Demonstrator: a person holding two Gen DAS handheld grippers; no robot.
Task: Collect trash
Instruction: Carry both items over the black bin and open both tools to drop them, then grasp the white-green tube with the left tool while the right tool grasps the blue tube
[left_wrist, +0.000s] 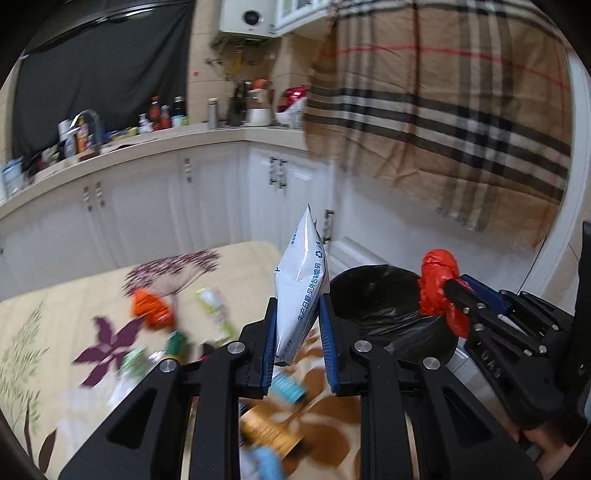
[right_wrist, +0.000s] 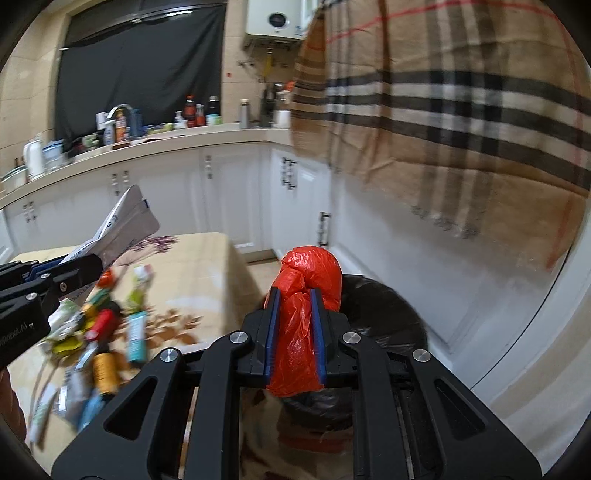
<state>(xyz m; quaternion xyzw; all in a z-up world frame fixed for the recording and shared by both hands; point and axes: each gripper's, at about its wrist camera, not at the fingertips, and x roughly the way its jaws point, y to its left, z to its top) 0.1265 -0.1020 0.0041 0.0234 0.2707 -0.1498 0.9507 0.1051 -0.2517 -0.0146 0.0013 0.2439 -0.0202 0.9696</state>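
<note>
My left gripper (left_wrist: 297, 301) is shut on a white plastic pouch (left_wrist: 301, 280) with blue print, which stands up between the blue pads. My right gripper (right_wrist: 294, 293) is shut on a crumpled red plastic bag (right_wrist: 308, 280). A black-lined trash bin (left_wrist: 388, 306) stands on the floor off the table's right edge, and both grippers hover near its rim. In the right wrist view the bin (right_wrist: 384, 314) lies just beyond the red bag, and the left gripper (right_wrist: 86, 264) with the pouch (right_wrist: 125, 225) shows at the left. The red bag (left_wrist: 437, 280) shows at the right in the left wrist view.
Several wrappers, small bottles and tubes (right_wrist: 103, 332) lie scattered on the floral-cloth table (left_wrist: 55, 317). White kitchen cabinets (left_wrist: 155, 206) and a cluttered counter (left_wrist: 110, 140) run behind. A plaid cloth (left_wrist: 443, 122) hangs at the upper right over a white door.
</note>
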